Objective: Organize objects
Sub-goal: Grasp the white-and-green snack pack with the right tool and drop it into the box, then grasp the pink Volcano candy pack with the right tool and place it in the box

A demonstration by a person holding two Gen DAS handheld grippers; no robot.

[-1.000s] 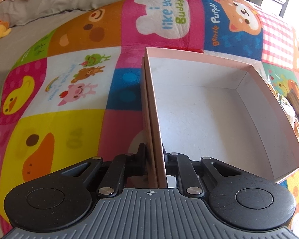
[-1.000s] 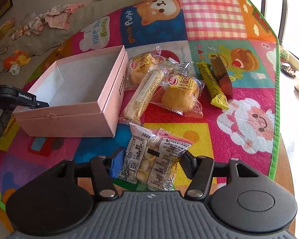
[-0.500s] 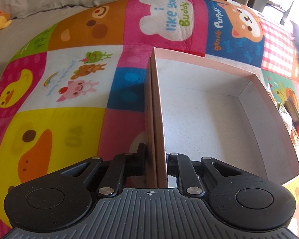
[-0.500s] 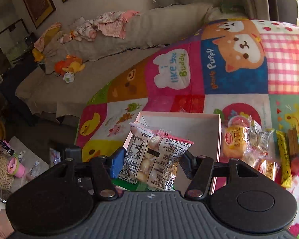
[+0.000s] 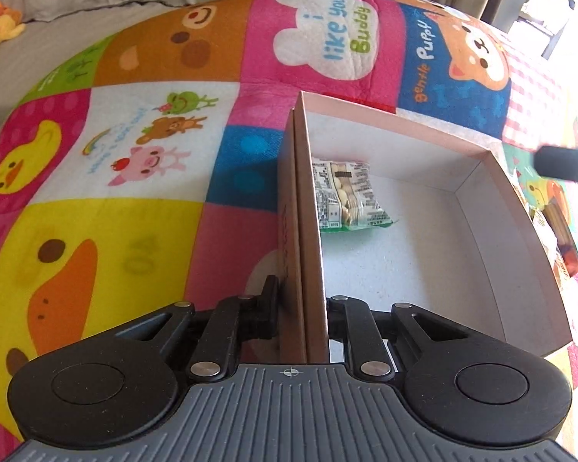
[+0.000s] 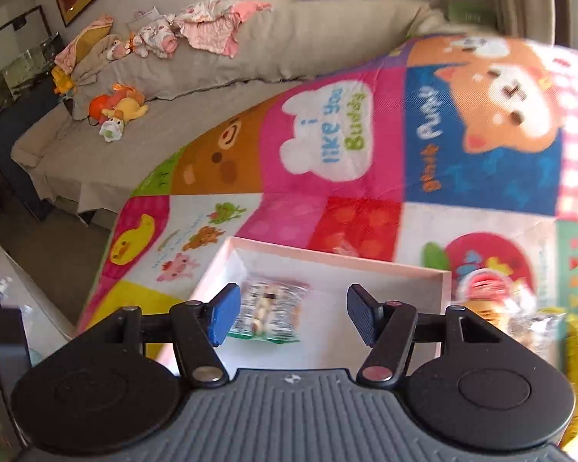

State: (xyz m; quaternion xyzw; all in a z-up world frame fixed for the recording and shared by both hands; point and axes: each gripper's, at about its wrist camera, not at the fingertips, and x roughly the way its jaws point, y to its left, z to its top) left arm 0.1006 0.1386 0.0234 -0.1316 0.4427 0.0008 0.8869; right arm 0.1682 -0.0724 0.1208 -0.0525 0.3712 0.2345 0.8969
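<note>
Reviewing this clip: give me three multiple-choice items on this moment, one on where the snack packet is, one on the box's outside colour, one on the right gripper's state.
1. Where is the snack packet?
A. inside the box
B. on the sofa
C. in the right gripper

2. What colour is the box outside?
A. blue
B. pink
C. black

3. How is the right gripper?
A. shut on the packet
B. shut on the box wall
C. open, holding nothing

Answers: 1 A, it lies on the box floor by the wall that the left gripper clamps. 2 B, the outer wall is pink. 3 C, its fingers stand apart above the packet.
</note>
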